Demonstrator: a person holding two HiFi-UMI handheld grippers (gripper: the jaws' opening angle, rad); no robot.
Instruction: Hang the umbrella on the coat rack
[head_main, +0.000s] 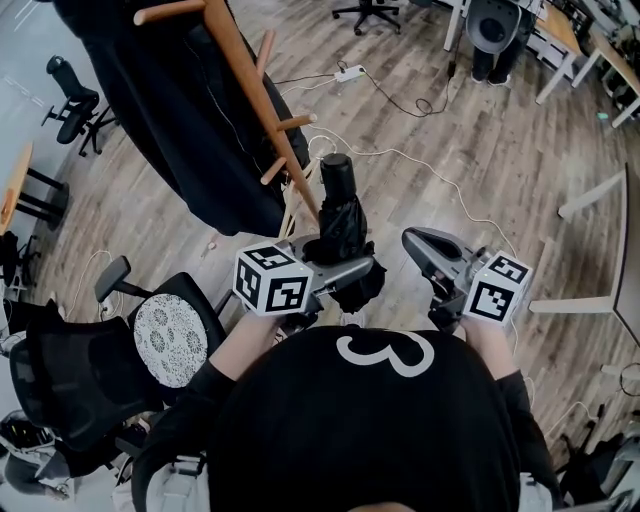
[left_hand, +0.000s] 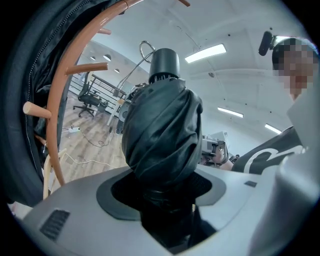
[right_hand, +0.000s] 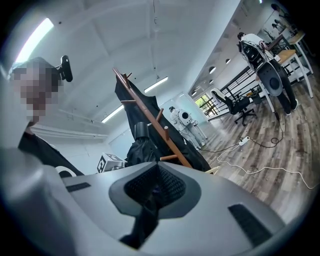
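Your left gripper (head_main: 346, 268) has its fingers clamped on the lower part of the folded black umbrella (head_main: 340, 212). The umbrella stands nearly upright out of the jaws, its black cap (left_hand: 164, 64) uppermost and a thin loop (left_hand: 145, 50) showing beside that cap. In the head view the umbrella sits at about 12 o'clock from your left gripper's marker cube (head_main: 270, 280), close beside the lower stretch of the coat rack (head_main: 255, 92). The rack's slanting wooden pole runs up toward 11 o'clock. The left gripper view shows open air between the umbrella and the pole, so it hangs on no peg. A black coat (head_main: 165, 110) is draped over the rack at about 10 o'clock from the umbrella, and bare wooden pegs (head_main: 292, 124) stick out of the pole on the side nearer you. Your right gripper (right_hand: 155, 186) is at 3 o'clock from the left one, its fingers together with nothing between them. A chair with a patterned seat (head_main: 170, 340) stands at 8 o'clock from your left gripper, and a white power strip (head_main: 350, 72) lies on the wood floor (head_main: 480, 150) near 12 o'clock.
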